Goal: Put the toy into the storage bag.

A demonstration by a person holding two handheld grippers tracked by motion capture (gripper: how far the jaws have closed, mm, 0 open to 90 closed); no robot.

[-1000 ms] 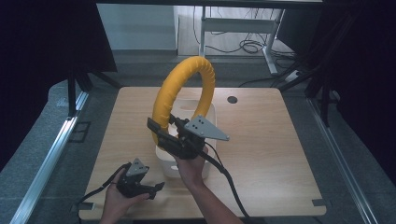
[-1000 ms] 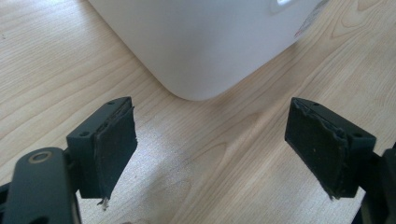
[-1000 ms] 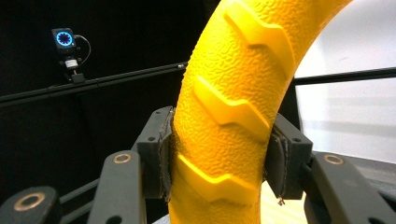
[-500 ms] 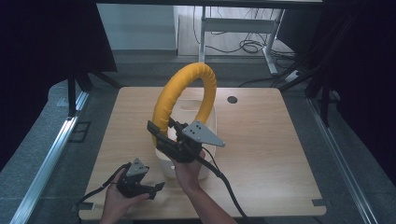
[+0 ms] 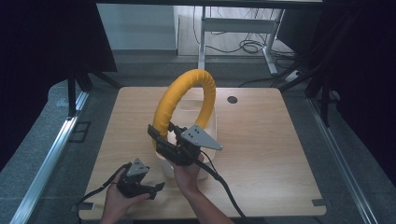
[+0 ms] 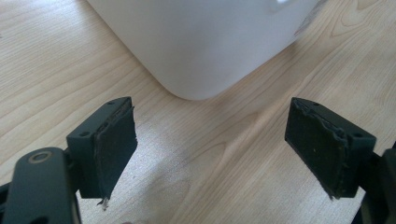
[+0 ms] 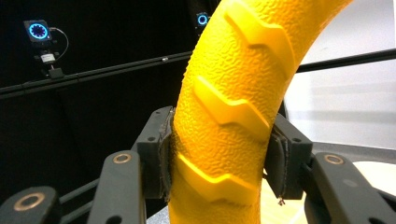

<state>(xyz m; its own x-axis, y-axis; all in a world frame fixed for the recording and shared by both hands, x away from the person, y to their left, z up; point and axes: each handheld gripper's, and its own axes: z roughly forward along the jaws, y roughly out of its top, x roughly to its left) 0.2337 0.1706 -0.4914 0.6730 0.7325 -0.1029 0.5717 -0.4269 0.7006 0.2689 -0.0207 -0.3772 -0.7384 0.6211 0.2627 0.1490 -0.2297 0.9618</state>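
Observation:
A thick yellow ring (image 5: 187,95) with a bumpy skin and raised chevron ridges stands upright over a white box (image 5: 210,125) at the middle of the wooden table (image 5: 261,140). My right gripper (image 5: 164,136) is shut on the ring's lower left part; in the right gripper view both pads press its sides (image 7: 219,154). My left gripper (image 5: 156,189) rests low on the table near the front edge, open, with nothing between its fingers (image 6: 114,140). The box's rounded white corner (image 6: 196,46) lies just ahead of it.
The table has a dark round hole (image 5: 232,99) near its back edge. Black curtains and stands flank the table, with a metal rail (image 5: 46,158) on the floor at the left. A desk frame and cables (image 5: 243,42) stand behind.
The right gripper and the ring have shifted slightly left and toward the front. The left gripper has stayed in place.

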